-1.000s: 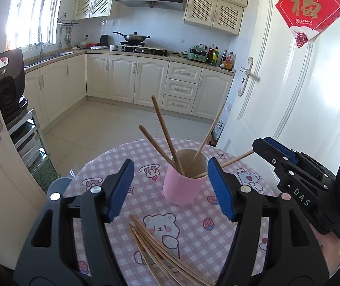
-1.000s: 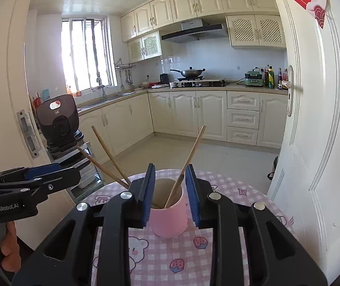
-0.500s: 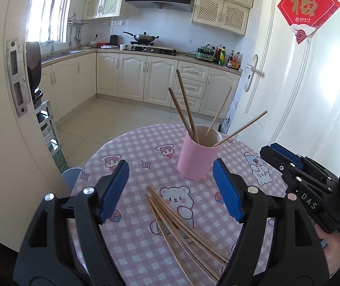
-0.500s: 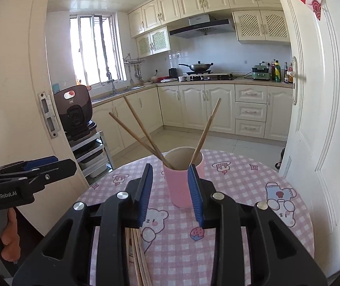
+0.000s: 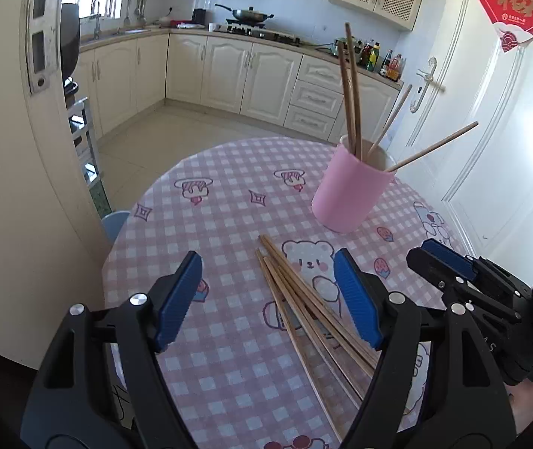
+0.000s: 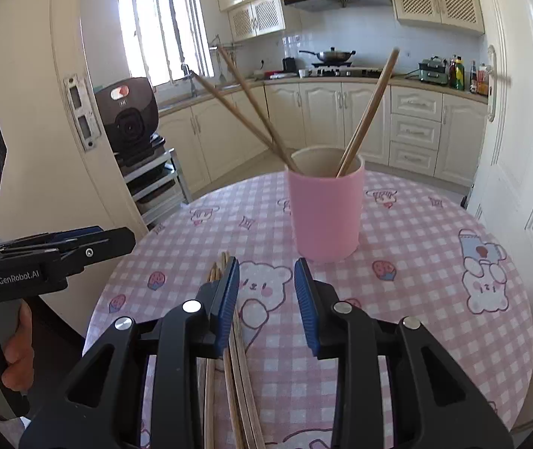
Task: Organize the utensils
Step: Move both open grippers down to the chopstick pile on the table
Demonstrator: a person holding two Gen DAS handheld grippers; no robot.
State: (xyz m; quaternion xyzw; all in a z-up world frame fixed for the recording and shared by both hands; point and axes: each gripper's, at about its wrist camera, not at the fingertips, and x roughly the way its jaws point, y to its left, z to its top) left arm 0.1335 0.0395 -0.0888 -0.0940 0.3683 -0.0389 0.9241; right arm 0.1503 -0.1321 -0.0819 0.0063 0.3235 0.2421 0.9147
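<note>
Chopsticks (image 5: 315, 307) lie loose in a bundle on the round table (image 5: 229, 355), near a pink cup (image 6: 324, 213).
The table wears a pink checked cloth with bear prints. The cup stands upright holding four more sticks (image 6: 369, 112) that lean outward. The left gripper (image 5: 266, 295) hangs above the bundle, jaws spread wide and empty. The right gripper (image 6: 266, 295) is parted too, holding nothing, its left finger (image 6: 225, 299) over the bundle's tips.
</note>
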